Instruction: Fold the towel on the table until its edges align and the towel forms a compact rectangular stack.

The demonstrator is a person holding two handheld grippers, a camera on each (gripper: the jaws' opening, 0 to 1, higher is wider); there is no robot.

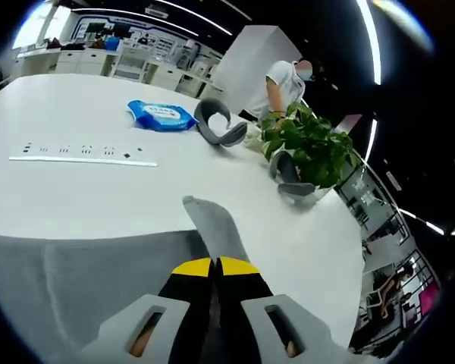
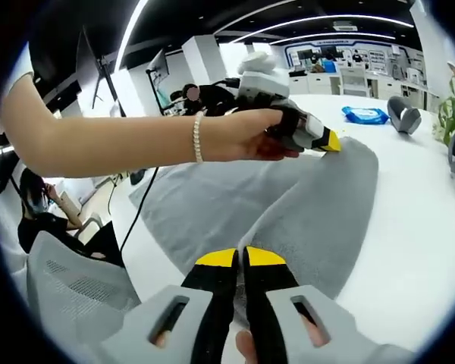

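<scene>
The grey towel point(image 2: 288, 205) lies spread over the near part of the white desk point(image 1: 98, 189), and both claws have hold of it. The left claw point(image 1: 214, 267) has its yellow-tipped jaws pressed together on one corner of the cloth, which sticks up past the tips as a little grey tongue. In the right gripper view the same claw shows at the towel's far edge, carried by the person's hand point(image 2: 250, 136). The right claw point(image 2: 240, 258) is also closed down narrow, with the near edge of the towel gathered between its jaws.

I'd say the fold is barely started; the cloth is loose and rumpled, with a long ridge running through its middle.

The worry from here is the grip. Each claw seems to have only a small pinch of fabric, so a quick lift or an uneven pull could let a corner slide out, and the fold would land crooked. If the two hands don't travel together, the edges will not meet square.

Toward the far side of the desk sit a blue wipes pack point(image 1: 161, 115), a grey curved holder point(image 1: 218, 125), a potted plant point(image 1: 307, 144) and a white power strip point(image 1: 83, 158). A wide sweep of cloth toward that side could drag or cover them.
</scene>
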